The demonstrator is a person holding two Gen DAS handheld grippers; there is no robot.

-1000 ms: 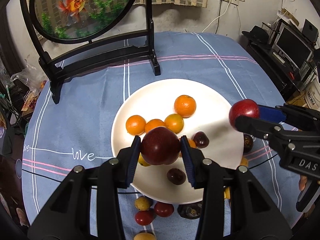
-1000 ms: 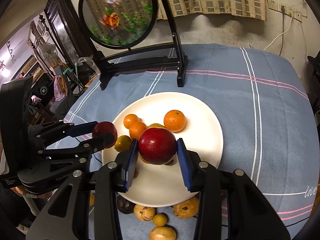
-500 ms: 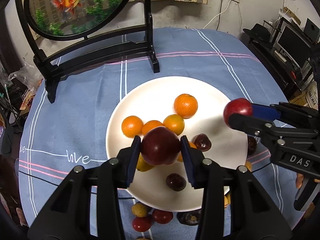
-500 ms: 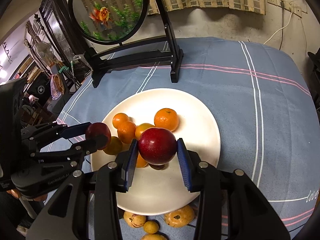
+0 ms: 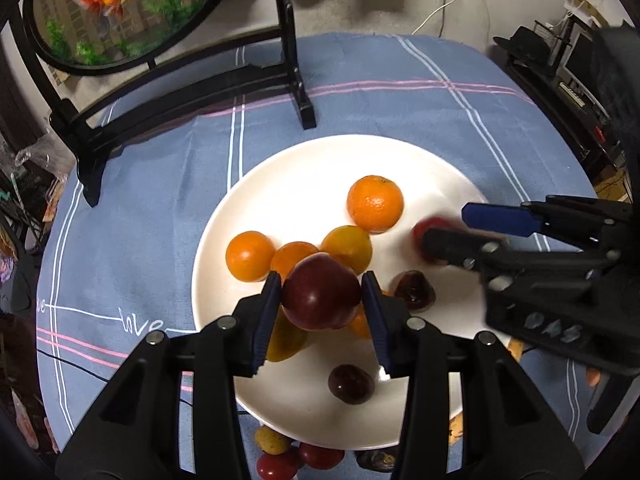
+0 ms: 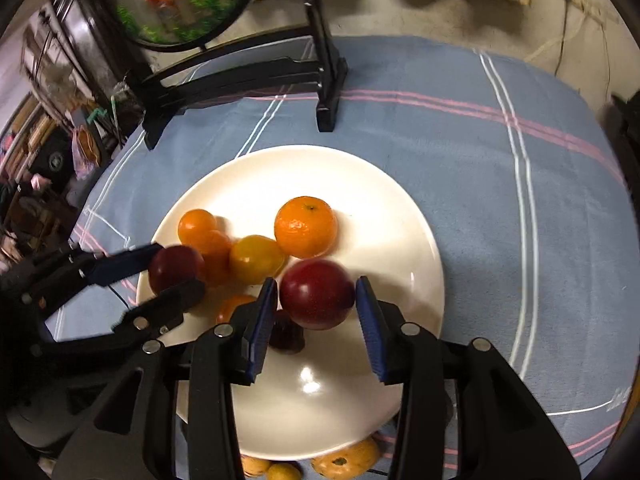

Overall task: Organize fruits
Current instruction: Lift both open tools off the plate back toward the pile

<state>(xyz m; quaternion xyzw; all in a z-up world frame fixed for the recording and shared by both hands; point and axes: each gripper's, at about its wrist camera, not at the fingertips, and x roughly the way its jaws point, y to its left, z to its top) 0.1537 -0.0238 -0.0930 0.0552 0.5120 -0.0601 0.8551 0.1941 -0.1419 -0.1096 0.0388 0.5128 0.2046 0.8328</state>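
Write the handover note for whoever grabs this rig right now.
Left hand-held gripper: jaws have just been opening, dark red apple between them, low over the white plate; grip looks slack.
Right hand-held gripper: the same, with a red apple.
Done: oranges and small dark fruits on the plate.
Left: set both apples down, then collect the loose fruit on the cloth by the plate's near rim.

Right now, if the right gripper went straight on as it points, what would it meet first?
The red apple between the right gripper's just-opened jaws; beyond it, probably the white plate, depth unclear.
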